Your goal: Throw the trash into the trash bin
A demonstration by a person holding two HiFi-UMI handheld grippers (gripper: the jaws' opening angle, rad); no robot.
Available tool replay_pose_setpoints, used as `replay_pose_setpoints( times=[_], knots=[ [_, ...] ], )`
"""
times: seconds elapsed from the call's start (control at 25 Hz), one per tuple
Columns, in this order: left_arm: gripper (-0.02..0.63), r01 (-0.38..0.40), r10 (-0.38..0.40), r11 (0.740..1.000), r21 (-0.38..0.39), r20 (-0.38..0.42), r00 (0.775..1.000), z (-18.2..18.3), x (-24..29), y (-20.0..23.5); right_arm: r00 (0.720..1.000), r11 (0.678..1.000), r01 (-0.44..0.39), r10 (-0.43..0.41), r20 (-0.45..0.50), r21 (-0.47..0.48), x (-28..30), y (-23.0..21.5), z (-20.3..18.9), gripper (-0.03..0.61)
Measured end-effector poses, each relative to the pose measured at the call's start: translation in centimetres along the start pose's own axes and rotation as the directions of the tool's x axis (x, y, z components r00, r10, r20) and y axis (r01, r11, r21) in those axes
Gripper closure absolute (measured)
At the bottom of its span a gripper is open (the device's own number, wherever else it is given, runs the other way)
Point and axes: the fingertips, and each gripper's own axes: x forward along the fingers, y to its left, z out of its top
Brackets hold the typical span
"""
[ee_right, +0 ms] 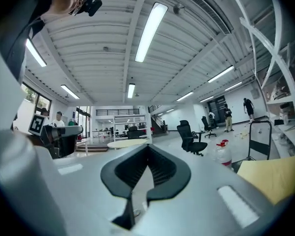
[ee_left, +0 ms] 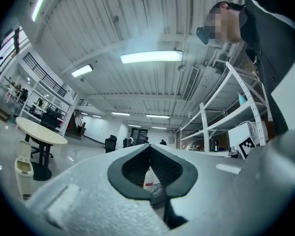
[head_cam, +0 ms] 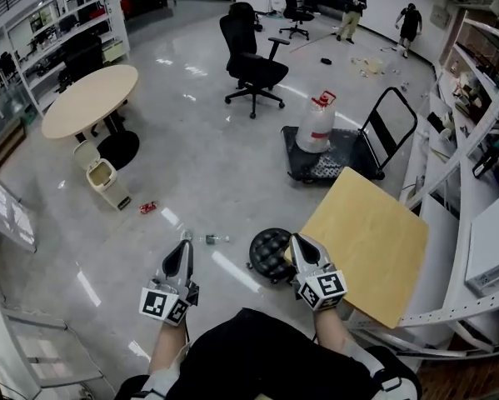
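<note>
L gripper (head_cam: pixel 186 243), R gripper (head_cam: pixel 298 240): jaws pressed together, empty. Red scrap (head_cam: pixel 147 207) near trash bin (head_cam: pixel 109 187), bottle (head_cam: pixel 213 239) farther off. Risk: closed tips nudge bottle, it rolls away.

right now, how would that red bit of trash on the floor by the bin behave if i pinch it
The red trash looks small and crumpled, so it is probably light and floppy and may squash when pinched. It lies low on the glossy floor, so a nudge may slide it rather than roll it.
</note>
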Motion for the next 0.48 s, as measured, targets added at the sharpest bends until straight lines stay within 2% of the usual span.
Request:
replay_pose_setpoints(
  times=[0.16,0.32,0.48],
  knots=[
    [0.614,-0.065,0.065,0.998,0.009,-0.013,0.998,-0.6,-0.5,-0.1,0.997,0.997,-0.078,0.078,-0.009,0.002,1.8,0.1,0.0,0.572],
    [0.614,-0.140,0.140,0.990,0.022,0.008,0.990,-0.2,-1.8,-0.1,0.987,0.987,-0.158,0.159,-0.030,0.020,3.9,0.2,-0.6,0.572],
    [0.614,-0.277,0.276,0.960,0.036,0.030,0.961,0.6,-5.0,1.1,0.959,0.961,-0.274,0.276,-0.059,0.034,6.6,2.5,-1.6,0.572]
  ],
)
